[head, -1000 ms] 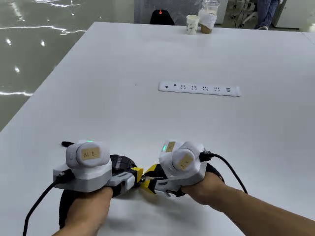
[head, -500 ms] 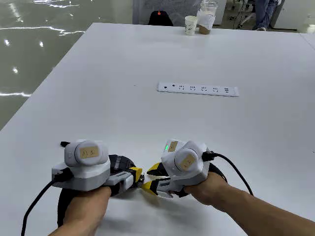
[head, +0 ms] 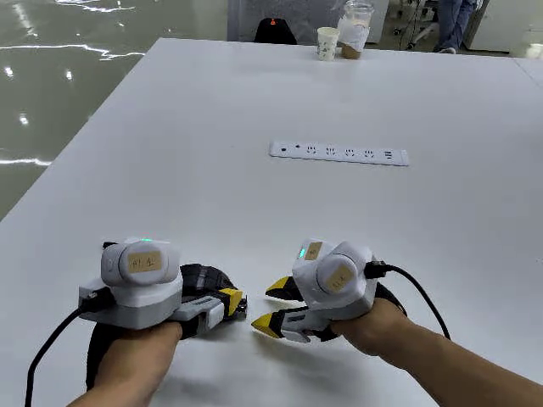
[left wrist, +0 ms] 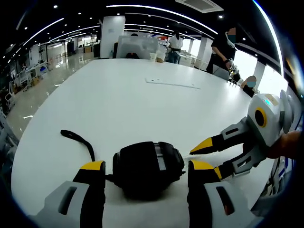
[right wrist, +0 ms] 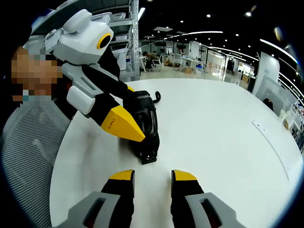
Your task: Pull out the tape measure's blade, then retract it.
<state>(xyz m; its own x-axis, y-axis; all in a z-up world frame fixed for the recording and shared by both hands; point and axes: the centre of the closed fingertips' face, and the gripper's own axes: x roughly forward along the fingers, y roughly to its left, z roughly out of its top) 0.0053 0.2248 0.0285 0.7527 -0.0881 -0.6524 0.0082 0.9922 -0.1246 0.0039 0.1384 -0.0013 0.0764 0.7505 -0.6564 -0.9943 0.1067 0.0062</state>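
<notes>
The smooth white table (head: pixel 170 170) carries a flat white power strip (head: pixel 339 154). A paper cup (head: pixel 327 42) stands at the far edge; its contents cannot be seen. The left gripper (left wrist: pixel 147 167) clamps the black, rounded tape measure (left wrist: pixel 145 161), which rests on the table. The right gripper (head: pixel 271 305) is parted and empty, just beside it.

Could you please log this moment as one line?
left tongs: shut on tape measure, resting on table | right tongs: open, empty, apart from it
</notes>
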